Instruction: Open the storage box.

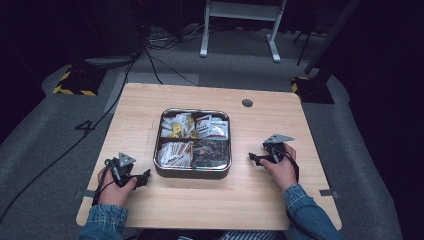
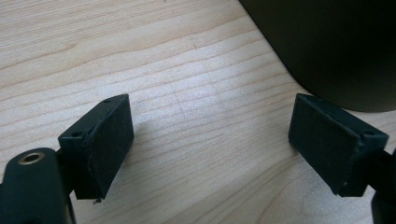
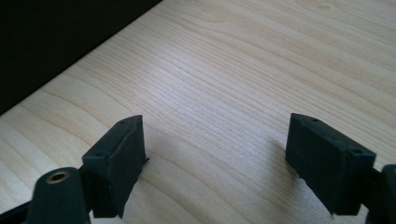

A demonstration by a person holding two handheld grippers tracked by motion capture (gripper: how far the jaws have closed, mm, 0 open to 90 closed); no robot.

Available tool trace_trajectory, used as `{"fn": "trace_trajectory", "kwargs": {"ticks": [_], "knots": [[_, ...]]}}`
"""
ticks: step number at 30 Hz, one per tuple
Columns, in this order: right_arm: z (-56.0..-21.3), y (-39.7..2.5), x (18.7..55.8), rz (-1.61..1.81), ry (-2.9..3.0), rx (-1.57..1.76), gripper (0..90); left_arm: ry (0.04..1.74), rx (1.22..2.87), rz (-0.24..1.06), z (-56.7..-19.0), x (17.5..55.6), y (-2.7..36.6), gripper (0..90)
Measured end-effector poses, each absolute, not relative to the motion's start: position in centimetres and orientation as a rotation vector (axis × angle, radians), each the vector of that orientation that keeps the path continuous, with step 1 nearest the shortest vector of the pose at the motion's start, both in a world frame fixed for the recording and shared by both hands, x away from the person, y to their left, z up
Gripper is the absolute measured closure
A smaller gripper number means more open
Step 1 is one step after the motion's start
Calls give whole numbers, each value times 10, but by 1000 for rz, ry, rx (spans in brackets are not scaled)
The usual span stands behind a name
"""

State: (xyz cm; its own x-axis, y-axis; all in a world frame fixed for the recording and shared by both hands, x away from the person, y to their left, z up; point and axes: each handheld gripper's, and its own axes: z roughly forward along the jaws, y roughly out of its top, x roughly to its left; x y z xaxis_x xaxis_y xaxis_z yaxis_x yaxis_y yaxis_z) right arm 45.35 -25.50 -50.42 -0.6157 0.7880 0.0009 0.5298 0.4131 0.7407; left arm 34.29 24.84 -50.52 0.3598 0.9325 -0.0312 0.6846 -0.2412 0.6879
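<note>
A square metal tray (image 1: 193,171) with four compartments stands in the middle of the wooden tabletop (image 1: 250,195). Packets and small wrapped items fill its compartments. The left gripper (image 1: 141,178) rests on the tabletop just beside the tray's near left corner, its fingers (image 2: 111,140) wide apart and empty. The right gripper (image 1: 255,159) rests near the tray's right side, its fingers (image 3: 122,158) also spread, holding nothing.

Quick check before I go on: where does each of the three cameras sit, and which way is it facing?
High view: above the person's side, looking forward and down at the table, tray, both hands.
Left gripper view: on the left gripper, looking past open jaws at wood and the tray's dark wall.
Right gripper view: on the right gripper, jaws open over wood.
All share the tabletop.
</note>
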Motion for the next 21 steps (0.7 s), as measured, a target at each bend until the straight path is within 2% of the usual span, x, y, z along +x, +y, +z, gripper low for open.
{"fn": "trace_trajectory", "kwargs": {"ticks": [12, 21], "knots": [[-476, -256, 443, 1109, 2356, 1120, 299, 1395, 2011, 520, -505, 343, 248, 144], [-455, -256, 433, 1169, 2360, 1059, 296, 1393, 2015, 522, -505, 344, 248, 144]]}}
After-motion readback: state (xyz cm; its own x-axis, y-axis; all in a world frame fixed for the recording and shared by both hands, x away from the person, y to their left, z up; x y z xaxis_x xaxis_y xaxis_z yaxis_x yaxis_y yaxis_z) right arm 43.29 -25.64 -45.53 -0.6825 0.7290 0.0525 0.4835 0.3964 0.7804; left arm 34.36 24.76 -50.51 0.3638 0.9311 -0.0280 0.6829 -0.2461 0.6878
